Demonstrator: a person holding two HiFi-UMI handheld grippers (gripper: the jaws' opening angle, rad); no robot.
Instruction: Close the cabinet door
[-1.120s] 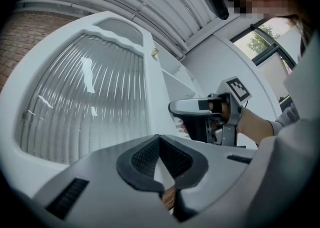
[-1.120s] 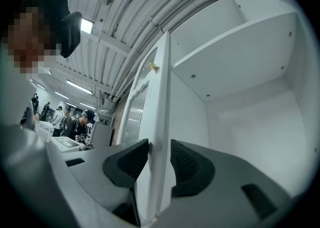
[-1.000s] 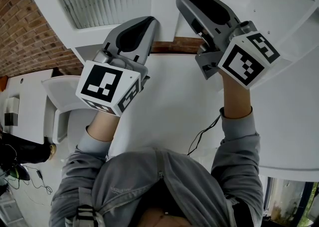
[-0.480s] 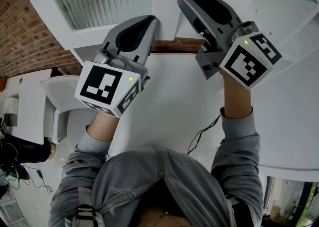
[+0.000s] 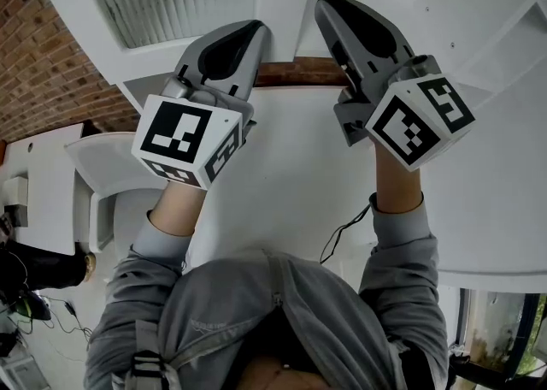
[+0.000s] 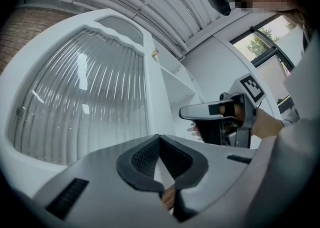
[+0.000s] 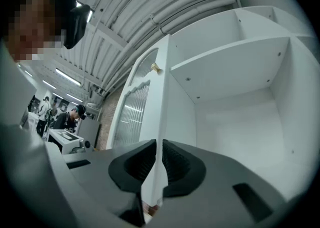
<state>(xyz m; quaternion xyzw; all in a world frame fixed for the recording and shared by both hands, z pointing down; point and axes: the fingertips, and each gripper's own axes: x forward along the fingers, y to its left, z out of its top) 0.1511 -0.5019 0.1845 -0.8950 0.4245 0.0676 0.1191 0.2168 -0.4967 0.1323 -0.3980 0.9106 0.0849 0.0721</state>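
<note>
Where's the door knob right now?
In the right gripper view, the small brass knob sits high on the stile of the open cabinet door, just left of the upper shelf.

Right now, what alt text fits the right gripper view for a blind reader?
The right gripper, jaws having just closed in, clamps the edge of an open white cabinet door with a ribbed glass panel and brass knob. White shelves fill the right; people stand far left.

Head camera looks down — gripper cameras share the door (image 6: 80, 97).
</note>
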